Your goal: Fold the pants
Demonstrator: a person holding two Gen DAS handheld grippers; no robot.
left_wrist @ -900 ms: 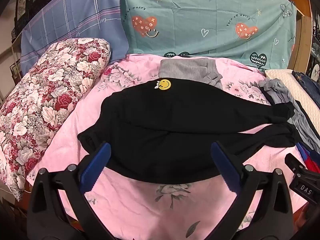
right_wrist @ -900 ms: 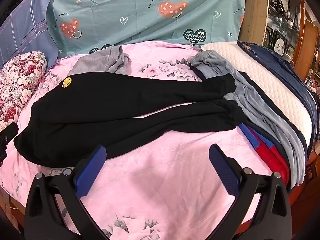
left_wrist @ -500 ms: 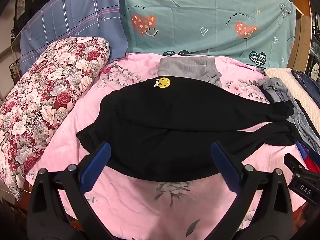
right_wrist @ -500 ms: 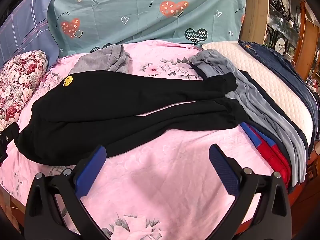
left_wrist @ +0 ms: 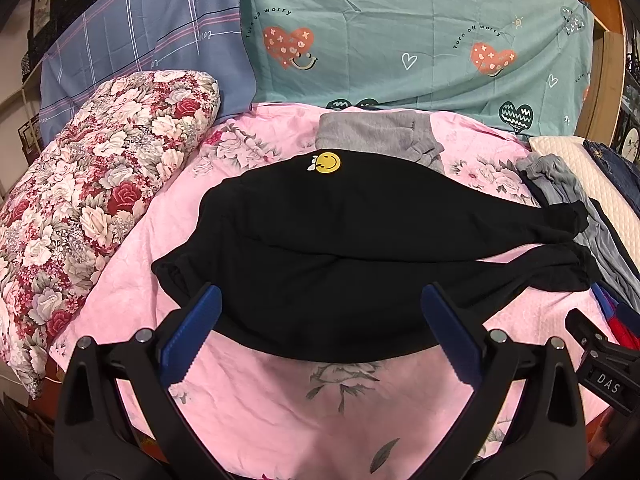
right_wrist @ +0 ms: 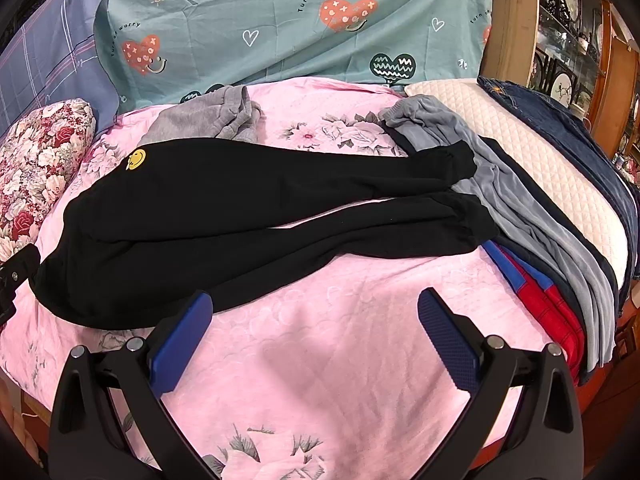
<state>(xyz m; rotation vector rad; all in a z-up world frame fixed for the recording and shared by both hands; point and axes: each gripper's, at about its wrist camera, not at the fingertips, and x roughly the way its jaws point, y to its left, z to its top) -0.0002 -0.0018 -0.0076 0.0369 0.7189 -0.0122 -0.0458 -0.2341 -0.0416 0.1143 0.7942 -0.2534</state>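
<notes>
Black pants point(left_wrist: 340, 240) with a yellow smiley patch point(left_wrist: 328, 163) lie flat on the pink floral bedspread point(left_wrist: 340, 408), waist to the left, both legs running right. They also show in the right wrist view point(right_wrist: 240, 208). My left gripper point(left_wrist: 320, 320) is open and empty, held just above the near edge of the waist end. My right gripper point(right_wrist: 316, 328) is open and empty, over bare bedspread point(right_wrist: 340, 360) in front of the legs.
A floral pillow point(left_wrist: 80, 208) lies at the left. Folded grey pants point(left_wrist: 380, 136) lie behind the black ones. A row of grey, navy and red clothes point(right_wrist: 540, 240) and jeans point(right_wrist: 560, 128) lies at the right. Teal and blue sheets point(left_wrist: 400, 40) hang at the back.
Both grippers have drifted very slightly; the pants have not moved and both grippers stay open.
</notes>
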